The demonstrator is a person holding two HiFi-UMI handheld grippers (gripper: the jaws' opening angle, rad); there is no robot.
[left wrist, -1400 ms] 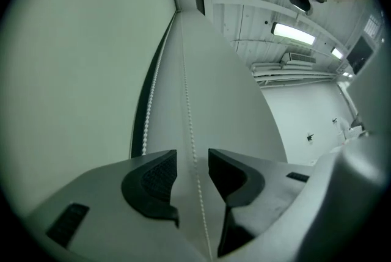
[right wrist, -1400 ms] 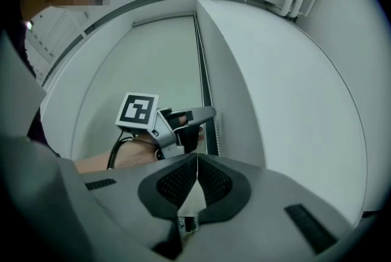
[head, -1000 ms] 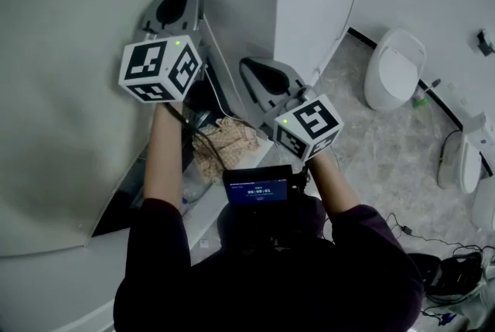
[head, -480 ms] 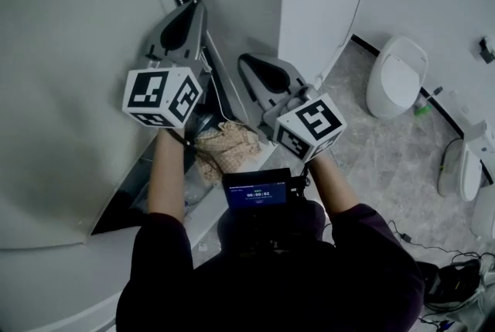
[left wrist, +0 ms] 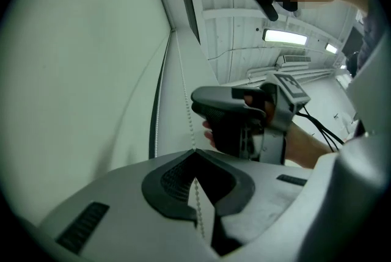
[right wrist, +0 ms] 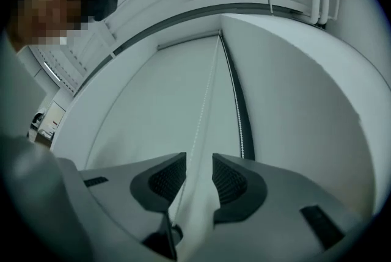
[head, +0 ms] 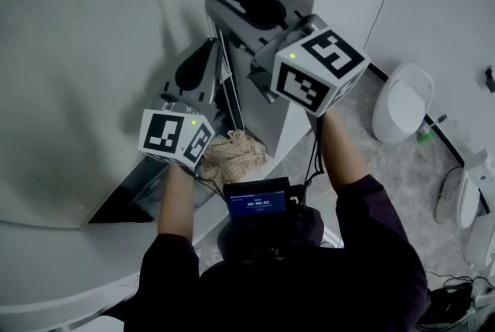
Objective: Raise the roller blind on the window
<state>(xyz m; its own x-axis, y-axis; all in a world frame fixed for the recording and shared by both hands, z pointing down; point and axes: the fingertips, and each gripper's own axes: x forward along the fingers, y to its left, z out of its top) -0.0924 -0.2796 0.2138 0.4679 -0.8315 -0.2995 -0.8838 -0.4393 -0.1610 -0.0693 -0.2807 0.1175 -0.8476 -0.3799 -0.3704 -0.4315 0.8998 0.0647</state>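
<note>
Two tongs at bead chain (left wrist: 183, 93), upper middle of head view; roller blind (head: 77, 52) fills left, covering window. Left tongs (left wrist: 195, 152) clamped on chain. Right tongs (right wrist: 198, 160) higher, parted, chain between, ungripped. We judge hand-over-hand pull under way: next we close right, draw down.

Hardly anything here reads as words. The small dark screen (head: 257, 201) at the person's chest glows with a pale line of characters, too small to make out. The white cube (head: 176, 138) on the left tool (head: 210, 48) and the white cube (head: 319, 69) on the right tool (head: 220, 1) carry only black square marker patterns, not letters or numbers.
</note>
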